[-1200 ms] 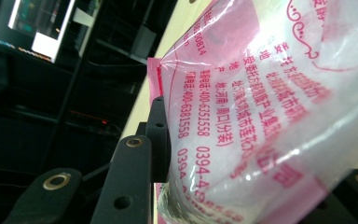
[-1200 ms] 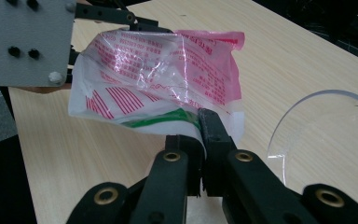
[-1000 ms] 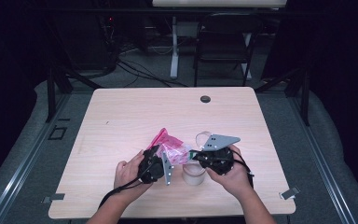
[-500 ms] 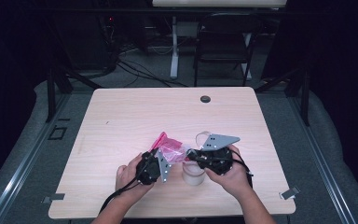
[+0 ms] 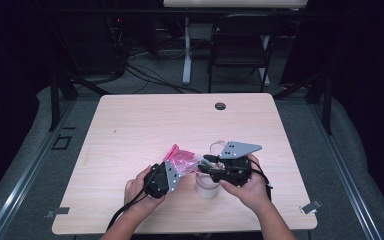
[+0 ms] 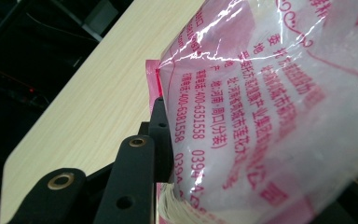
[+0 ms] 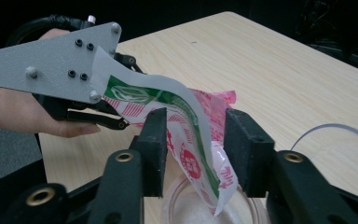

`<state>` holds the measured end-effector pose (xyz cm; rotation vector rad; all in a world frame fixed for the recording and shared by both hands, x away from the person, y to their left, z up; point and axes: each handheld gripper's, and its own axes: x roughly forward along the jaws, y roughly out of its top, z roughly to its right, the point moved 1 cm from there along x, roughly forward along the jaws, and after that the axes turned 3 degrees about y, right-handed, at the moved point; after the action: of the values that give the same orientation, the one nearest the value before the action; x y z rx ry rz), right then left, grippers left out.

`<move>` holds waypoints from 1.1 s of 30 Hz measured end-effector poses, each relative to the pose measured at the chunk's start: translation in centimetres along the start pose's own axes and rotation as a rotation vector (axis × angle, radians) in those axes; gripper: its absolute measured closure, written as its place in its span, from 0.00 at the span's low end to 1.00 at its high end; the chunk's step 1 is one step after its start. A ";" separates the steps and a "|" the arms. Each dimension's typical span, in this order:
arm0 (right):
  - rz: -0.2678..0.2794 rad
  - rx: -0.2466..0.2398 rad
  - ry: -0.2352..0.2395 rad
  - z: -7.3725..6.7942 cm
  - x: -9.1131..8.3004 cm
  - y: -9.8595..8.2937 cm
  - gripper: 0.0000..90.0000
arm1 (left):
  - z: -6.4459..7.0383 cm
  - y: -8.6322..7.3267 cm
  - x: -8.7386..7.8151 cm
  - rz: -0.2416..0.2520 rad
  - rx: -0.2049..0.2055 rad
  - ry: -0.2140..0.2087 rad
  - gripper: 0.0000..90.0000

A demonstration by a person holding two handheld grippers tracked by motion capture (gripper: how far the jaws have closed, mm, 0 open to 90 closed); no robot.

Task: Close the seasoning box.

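A pink-and-white printed plastic bag (image 5: 182,160) hangs between my two grippers over the near middle of the table. My left gripper (image 5: 180,169) is shut on one end of it; in the left gripper view its black finger (image 6: 161,123) presses against the bag (image 6: 261,107). My right gripper (image 7: 193,135) stands open with the bag's lower corner (image 7: 200,163) between its fingers. That corner points down into a clear round cup (image 7: 244,210) holding white powder. In the high view the cup (image 5: 207,187) stands just under my right gripper (image 5: 203,165).
A thin clear ring or lid (image 5: 215,146) lies on the table just beyond the right gripper. A small black round cap (image 5: 220,106) sits near the wooden table's far edge (image 5: 180,97). A dark chair (image 5: 240,40) stands beyond the table.
Both hands have drawn slightly closer together over the cup, and the bag's end now hangs between the right gripper's fingers. The cup has not moved.
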<state>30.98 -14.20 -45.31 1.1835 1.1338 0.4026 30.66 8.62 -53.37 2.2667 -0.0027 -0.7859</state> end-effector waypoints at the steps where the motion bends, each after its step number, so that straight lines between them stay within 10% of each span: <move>1: 0.014 0.006 -0.004 0.0 -0.1 0.1 0.64 | 0.0 -0.1 0.0 -0.001 -0.015 -0.006 0.79; 22: 0.109 0.024 -0.041 0.2 -2.2 0.9 0.59 | -3.0 -1.4 -0.7 0.021 -0.240 -0.111 0.79; 33: 0.142 0.045 -0.055 0.6 -3.1 1.2 0.58 | -6.3 -3.5 -1.8 -0.008 -0.338 -0.054 0.79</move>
<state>30.54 -16.41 -42.81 1.3121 1.0192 0.4526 31.79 15.67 -51.18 1.9274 0.1067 -0.7874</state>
